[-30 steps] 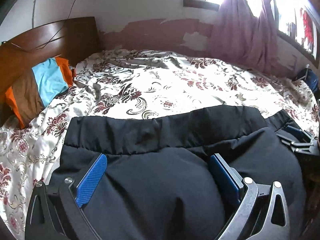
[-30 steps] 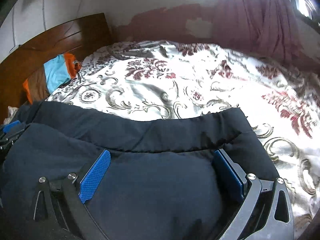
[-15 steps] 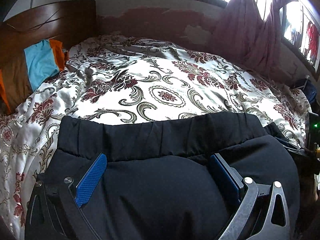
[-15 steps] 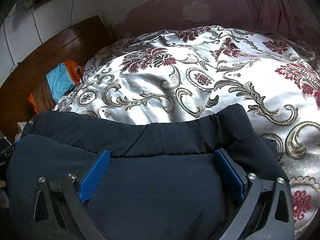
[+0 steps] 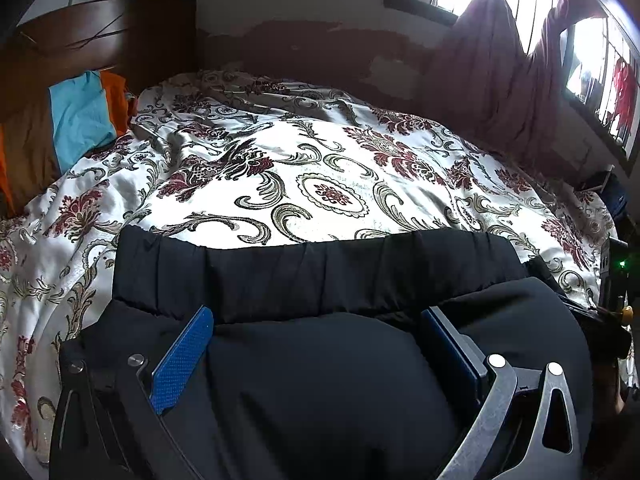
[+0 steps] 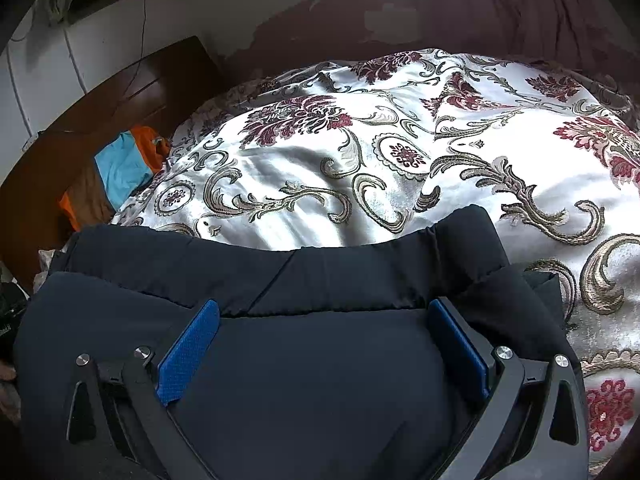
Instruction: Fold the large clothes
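Left wrist view: the left tongs (image 5: 316, 344) stand spread wide, their blue pads on either side of a puffy dark garment (image 5: 320, 380) that bulges up between them; whether the pads actually press the fabric I cannot tell, since the lower part of the bulge is hidden. The garment's elastic band (image 5: 320, 272) lies flat across the floral bedspread (image 5: 332, 184), near the front edge of the bed, with the pillow (image 5: 80, 120) and headboard (image 5: 120, 32) well apart at the far left. Right wrist view: the right tongs (image 6: 324, 340) are likewise spread around the same dark padded cloth, at its other end, where the band's corner (image 6: 468, 236) rests on the bedspread. Judged from this, the garment seems already doubled over into a thick bundle with its edge laid down, so one fold looks made; a further fold, smoothing and final tidying seem left.
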Demonstrator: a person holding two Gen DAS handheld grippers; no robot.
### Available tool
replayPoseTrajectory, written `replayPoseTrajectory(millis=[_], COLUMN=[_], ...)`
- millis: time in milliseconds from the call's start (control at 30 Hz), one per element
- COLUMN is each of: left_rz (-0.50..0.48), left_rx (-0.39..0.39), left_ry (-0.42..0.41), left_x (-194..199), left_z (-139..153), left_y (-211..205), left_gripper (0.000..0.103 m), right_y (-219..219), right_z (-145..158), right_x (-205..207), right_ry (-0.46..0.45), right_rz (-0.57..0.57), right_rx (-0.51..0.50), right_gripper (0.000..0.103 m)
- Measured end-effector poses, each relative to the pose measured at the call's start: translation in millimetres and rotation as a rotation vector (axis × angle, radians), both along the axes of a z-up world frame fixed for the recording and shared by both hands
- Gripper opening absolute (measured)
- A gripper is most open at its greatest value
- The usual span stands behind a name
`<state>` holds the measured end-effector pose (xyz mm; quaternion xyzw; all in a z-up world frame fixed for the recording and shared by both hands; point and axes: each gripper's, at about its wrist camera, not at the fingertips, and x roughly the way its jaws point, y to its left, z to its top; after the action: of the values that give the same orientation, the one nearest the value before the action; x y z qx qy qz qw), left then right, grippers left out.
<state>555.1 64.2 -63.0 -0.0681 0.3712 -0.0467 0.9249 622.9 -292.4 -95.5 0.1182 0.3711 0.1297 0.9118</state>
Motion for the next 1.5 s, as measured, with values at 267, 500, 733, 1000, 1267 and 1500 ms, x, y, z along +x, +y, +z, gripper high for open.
replayPoseTrajectory(millis=[267,500,733,1000,1267,1500], left_rz=[-0.001,-0.002,-0.002,-0.015,-0.016,0.033], left_rx=[0.000,-0.007,-0.014,-0.026,-0.067,-0.109], left_ry=[0.000,-0.021,-0.046,-0.081,-0.048,-0.089], left_x=[0.1,-0.2,0.1,-6.9,-30.3,-92.5], left_z=[-0.6,-1.3,-2.5,-2.3,21.3,37.9], left_y=[0.3,4.0,5.6,6.3,23.4,70.4], left_gripper=[0.103,0.103,0.103,0.103,0.103,0.103], right_y=[-0.6,0.1,0.7,6.8,-22.7,-58.9], right_z=[-0.4,1.4,6.4,39.7,78.9,82.2], right_x=[-1.0,-4.3,-11.7,-46.5,-94.4,-114.1], right_ry=[-0.005,-0.022,-0.053,-0.140,-0.174,-0.131], right_rz=[-0.002,-0.011,-0.028,-0.078,-0.042,-0.075], right_rx=[-0.006,-0.025,-0.040,-0.181,-0.316,-0.310], right_gripper=[0.102,0.102,0.101,0.101,0.101,0.101])
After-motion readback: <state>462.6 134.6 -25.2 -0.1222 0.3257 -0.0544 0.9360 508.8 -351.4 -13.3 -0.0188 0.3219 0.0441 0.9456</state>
